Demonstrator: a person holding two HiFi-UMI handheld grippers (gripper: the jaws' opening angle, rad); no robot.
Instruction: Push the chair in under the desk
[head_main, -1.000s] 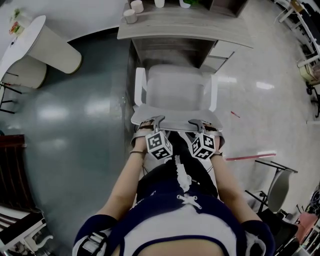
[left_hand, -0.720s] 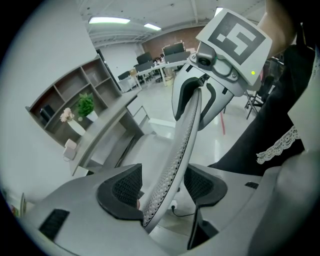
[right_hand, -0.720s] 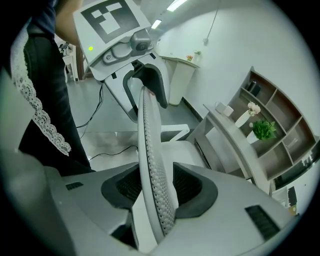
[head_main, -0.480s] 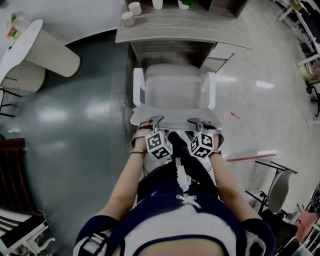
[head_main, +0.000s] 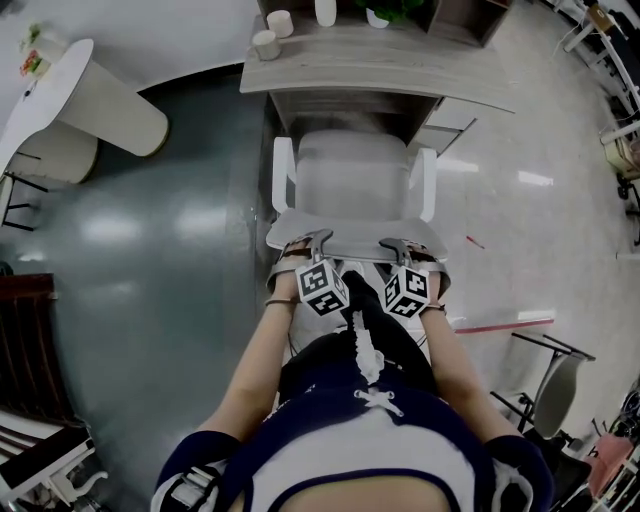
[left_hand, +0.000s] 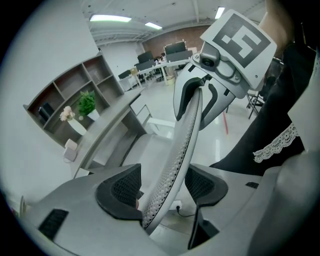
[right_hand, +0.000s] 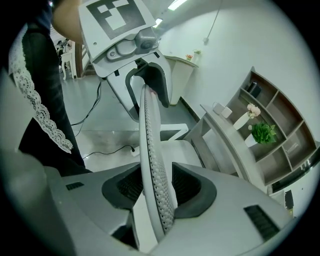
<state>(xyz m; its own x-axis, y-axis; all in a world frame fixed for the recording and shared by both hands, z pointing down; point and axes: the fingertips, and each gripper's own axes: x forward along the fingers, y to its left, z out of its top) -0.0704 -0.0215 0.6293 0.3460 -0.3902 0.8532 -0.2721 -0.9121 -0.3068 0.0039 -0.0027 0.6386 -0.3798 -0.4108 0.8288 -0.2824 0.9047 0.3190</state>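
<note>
A grey-white chair (head_main: 352, 185) stands facing a grey desk (head_main: 375, 62), with the front of its seat under the desk's edge. My left gripper (head_main: 313, 243) sits on the left part of the backrest's top edge (head_main: 350, 232), and my right gripper (head_main: 400, 247) on the right part. In the left gripper view the mesh backrest (left_hand: 177, 150) runs between the jaws, and both pads (left_hand: 120, 192) lie against it. In the right gripper view the backrest (right_hand: 151, 170) fills the gap between the closing jaws, with the pads (right_hand: 189, 187) tight on both sides.
Two cups (head_main: 266, 43) and a potted plant (head_main: 392, 10) stand on the desk below a shelf unit. A white round table (head_main: 60, 90) is at the left. Dark chairs (head_main: 555, 385) stand at the right, and a red strip (head_main: 500, 322) lies on the floor.
The chair and both grippers have come slightly closer to the desk. Both grippers stay on the backrest's top edge.
</note>
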